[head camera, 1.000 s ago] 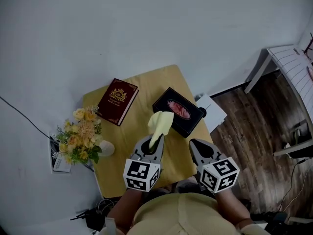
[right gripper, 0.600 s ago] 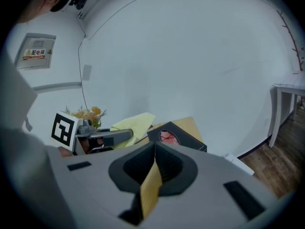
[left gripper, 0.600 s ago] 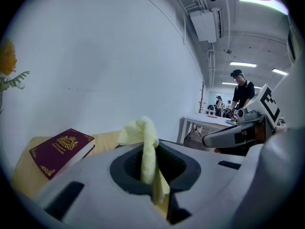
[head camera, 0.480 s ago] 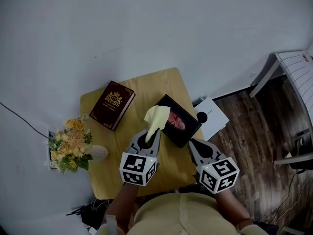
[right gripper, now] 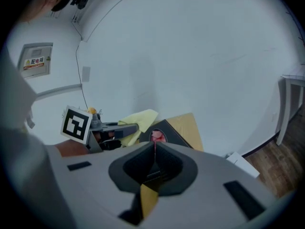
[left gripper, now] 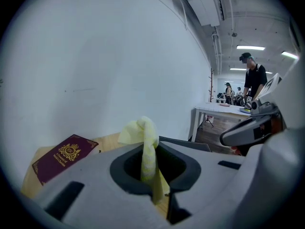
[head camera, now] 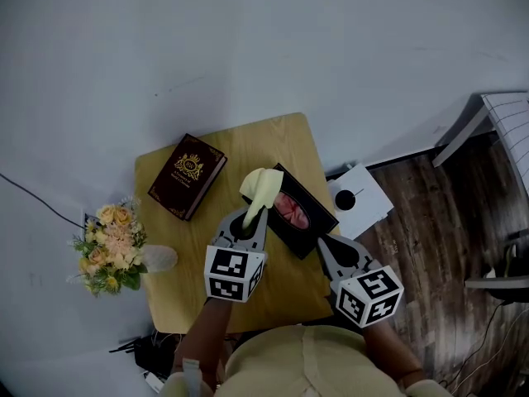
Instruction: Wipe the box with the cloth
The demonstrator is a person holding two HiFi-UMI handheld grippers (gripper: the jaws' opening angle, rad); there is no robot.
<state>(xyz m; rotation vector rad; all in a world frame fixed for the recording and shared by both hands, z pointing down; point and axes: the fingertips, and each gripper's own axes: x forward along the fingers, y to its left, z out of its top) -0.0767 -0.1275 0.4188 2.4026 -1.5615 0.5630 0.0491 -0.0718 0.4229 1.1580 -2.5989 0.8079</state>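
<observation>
On the small wooden table [head camera: 285,135], the black box [head camera: 316,222] is sitting diagonally near the right edge, its oval top opening showing something pink inside. Left gripper [head camera: 249,218] is pinching the yellow cloth [head camera: 260,187]: in the left gripper view its jaws [left gripper: 148,149] are clamping down on a twisted strip of cloth [left gripper: 140,130], with the loose bunch sticking up past the tips. From the head view that bunch is lying over the box's far-left corner; can't tell whether it's actually touching the lid. Right gripper [head camera: 325,241] is hovering just off the box's near corner, jaws pressing together tip to tip with nothing between them [right gripper: 155,146]. The right gripper view is looking across at the box [right gripper: 167,131] with the cloth [right gripper: 138,120] at its left side. Dark red book [head camera: 187,175] with a gold crest is lying flat on the table's far-left part, well apart from the box, and is also showing in the left gripper view [left gripper: 62,156]. Bunch of yellow flowers [head camera: 107,246] is standing at the table's left edge. White sheet [head camera: 364,198] with a black spot is lying on the floor just right of the table.
</observation>
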